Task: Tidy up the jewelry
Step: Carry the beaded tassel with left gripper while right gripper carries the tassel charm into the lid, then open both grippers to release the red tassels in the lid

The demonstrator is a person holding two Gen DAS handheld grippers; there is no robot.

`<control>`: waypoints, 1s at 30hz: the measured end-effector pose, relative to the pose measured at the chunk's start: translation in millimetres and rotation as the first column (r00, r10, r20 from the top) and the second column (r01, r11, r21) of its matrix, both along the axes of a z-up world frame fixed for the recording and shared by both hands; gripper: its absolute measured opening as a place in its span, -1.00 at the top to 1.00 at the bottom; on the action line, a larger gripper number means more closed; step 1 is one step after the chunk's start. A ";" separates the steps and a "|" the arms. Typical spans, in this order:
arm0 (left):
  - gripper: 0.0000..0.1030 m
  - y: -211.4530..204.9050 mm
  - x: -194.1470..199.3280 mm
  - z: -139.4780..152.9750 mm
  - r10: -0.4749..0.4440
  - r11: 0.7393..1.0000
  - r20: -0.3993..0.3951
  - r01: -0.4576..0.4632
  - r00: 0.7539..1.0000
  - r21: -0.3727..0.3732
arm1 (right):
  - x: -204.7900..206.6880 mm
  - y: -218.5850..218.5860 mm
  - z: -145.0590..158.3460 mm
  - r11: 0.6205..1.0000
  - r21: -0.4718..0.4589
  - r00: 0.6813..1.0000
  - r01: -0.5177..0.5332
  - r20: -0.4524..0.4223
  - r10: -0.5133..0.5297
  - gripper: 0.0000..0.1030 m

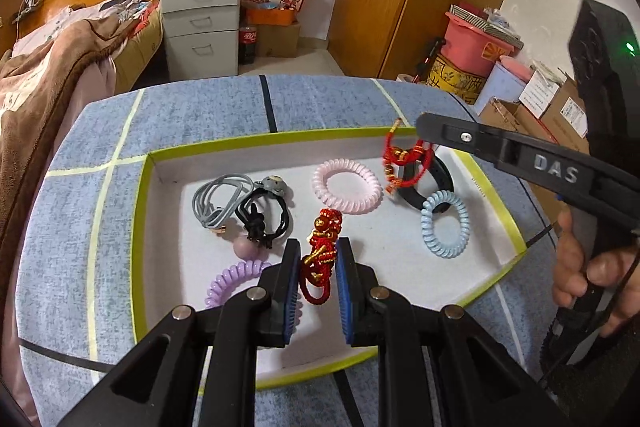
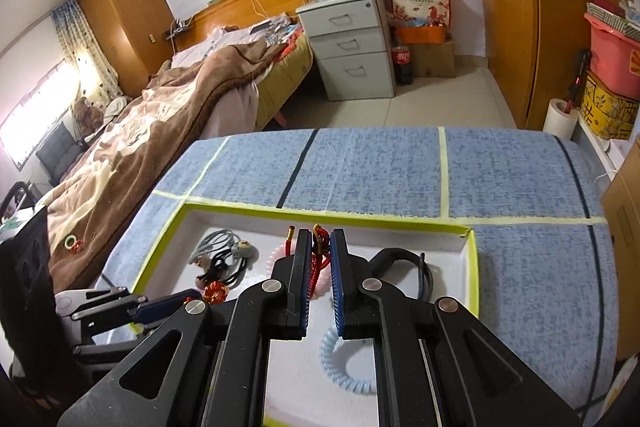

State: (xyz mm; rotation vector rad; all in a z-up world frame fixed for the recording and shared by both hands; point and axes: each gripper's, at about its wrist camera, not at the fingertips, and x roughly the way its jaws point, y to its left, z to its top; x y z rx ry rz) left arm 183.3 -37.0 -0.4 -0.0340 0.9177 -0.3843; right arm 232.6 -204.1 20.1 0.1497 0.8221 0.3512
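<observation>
Near the front of a white tray with a lime-green rim (image 1: 140, 227), my left gripper (image 1: 319, 247) is shut on a red knotted bracelet with gold bits (image 1: 320, 263), which dangles between its blue pads. At the tray's far right, my right gripper (image 2: 321, 239) is shut on a red cord bracelet with gold beads (image 1: 404, 163); the bracelet hangs above a black band (image 1: 434, 183). In the right wrist view the red cord (image 2: 320, 255) is pinched between the pads, and the left gripper (image 2: 188, 297) shows at lower left.
Lying in the tray are a grey hair tie (image 1: 220, 203), a black hair tie with a grey charm (image 1: 268, 215), and pink (image 1: 347, 185), blue (image 1: 444, 223) and purple (image 1: 236, 279) spiral hair ties. The tray sits on a blue cloth-covered table (image 1: 200, 115). A bed stands to the left.
</observation>
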 end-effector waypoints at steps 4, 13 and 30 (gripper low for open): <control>0.64 -0.6 4.1 -6.1 0.002 1.000 -0.020 -0.002 1.000 0.000 | 7.9 0.4 -7.7 1.000 0.009 1.000 -0.010 -0.014 0.010 0.82; 0.63 0.6 7.8 -14.9 0.008 1.000 -0.041 -0.008 0.999 0.004 | 18.4 4.7 -21.8 1.000 -0.008 0.998 -0.019 -0.052 0.019 0.82; 0.33 -3.3 9.2 -17.3 -0.009 1.000 -0.046 0.009 0.999 0.002 | 24.5 7.8 -27.2 1.000 -0.026 0.998 -0.017 -0.064 0.015 0.81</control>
